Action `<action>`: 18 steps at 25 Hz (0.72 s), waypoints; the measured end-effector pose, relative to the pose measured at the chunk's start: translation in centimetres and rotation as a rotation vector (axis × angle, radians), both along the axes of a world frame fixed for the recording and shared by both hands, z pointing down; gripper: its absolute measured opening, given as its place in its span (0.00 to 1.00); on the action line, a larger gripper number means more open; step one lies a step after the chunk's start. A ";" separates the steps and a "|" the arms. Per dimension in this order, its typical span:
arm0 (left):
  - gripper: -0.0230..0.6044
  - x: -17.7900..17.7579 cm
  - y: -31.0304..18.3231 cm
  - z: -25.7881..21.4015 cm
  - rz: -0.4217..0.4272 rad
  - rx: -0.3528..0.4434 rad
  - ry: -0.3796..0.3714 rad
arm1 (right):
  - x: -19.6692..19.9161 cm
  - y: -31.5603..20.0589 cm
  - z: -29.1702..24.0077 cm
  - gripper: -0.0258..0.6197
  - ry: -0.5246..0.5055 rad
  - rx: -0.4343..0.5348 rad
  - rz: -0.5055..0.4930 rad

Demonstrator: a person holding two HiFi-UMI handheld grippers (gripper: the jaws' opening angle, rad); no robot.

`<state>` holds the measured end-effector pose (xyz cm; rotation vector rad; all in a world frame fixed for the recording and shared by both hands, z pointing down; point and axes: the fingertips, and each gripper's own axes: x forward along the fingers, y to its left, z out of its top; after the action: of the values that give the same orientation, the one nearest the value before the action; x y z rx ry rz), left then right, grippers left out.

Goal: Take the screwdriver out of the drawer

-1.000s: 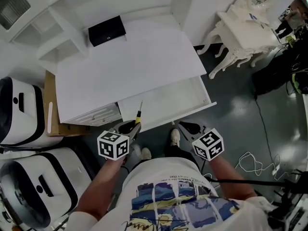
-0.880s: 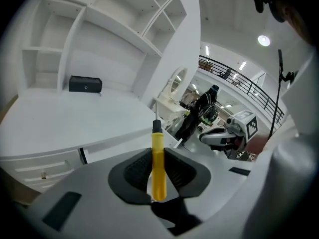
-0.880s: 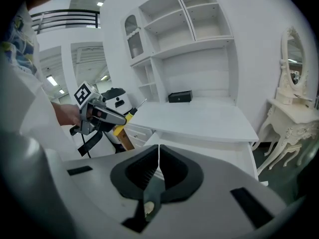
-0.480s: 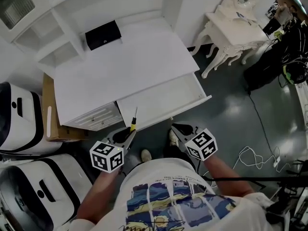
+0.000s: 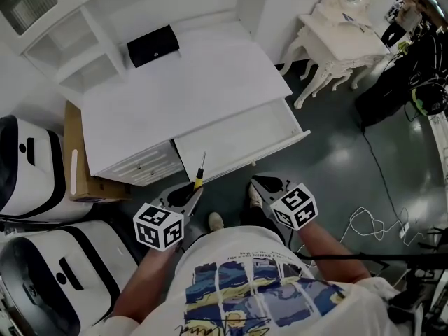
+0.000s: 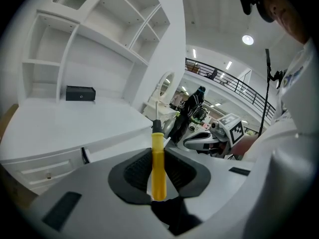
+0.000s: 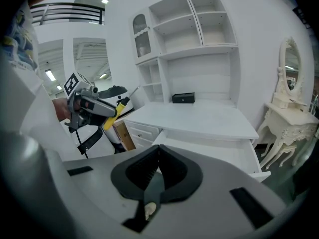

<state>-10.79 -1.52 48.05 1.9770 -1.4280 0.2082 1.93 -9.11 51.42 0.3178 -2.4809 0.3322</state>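
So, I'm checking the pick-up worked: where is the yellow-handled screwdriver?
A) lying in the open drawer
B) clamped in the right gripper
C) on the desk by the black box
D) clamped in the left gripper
D: the screwdriver is pinched by its yellow handle between the pads of the left gripper; the right gripper is shut on nothing.

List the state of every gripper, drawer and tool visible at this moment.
left gripper: shut on the screwdriver, at its yellow handle
right gripper: shut, nothing between its jaws
screwdriver: gripped, outside the drawer
drawer: pulled open, nothing visible inside
side drawers: closed
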 end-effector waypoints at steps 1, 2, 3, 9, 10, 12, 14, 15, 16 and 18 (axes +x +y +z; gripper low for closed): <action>0.17 0.0 0.2 0.0 0.001 0.001 0.000 | -0.1 0.2 0.0 0.08 0.001 0.001 0.000; 0.17 -0.1 0.3 0.0 0.002 0.001 0.000 | -0.2 0.3 0.0 0.08 0.001 0.002 -0.001; 0.17 -0.2 0.4 -0.1 0.003 0.002 0.000 | -0.2 0.4 0.0 0.08 0.001 0.003 -0.001; 0.17 -0.4 1.2 0.0 0.004 0.006 0.005 | -0.8 1.2 -0.1 0.08 0.002 0.012 -0.002; 0.17 -0.4 1.4 0.0 0.004 0.006 0.006 | -0.9 1.3 -0.1 0.08 0.002 0.013 -0.003; 0.17 -0.4 1.6 -0.1 0.004 0.006 0.007 | -1.0 1.5 -0.2 0.08 0.003 0.016 -0.004; 0.17 -0.5 1.8 -0.2 0.005 0.006 0.008 | -1.1 1.6 -0.3 0.08 0.005 0.019 -0.004; 0.17 -0.5 1.8 -0.2 0.005 0.007 0.008 | -1.1 1.6 -0.3 0.08 0.005 0.021 -0.005; 0.17 -0.5 1.9 -0.3 0.004 0.008 0.008 | -1.2 1.6 -0.3 0.08 0.006 0.022 -0.005; 0.17 -0.6 1.9 -0.3 0.004 0.010 0.008 | -1.3 1.7 -0.4 0.08 0.005 0.024 -0.007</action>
<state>-11.37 0.41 47.73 1.9861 -1.4230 0.1949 0.66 -7.39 51.03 0.3188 -2.4820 0.2984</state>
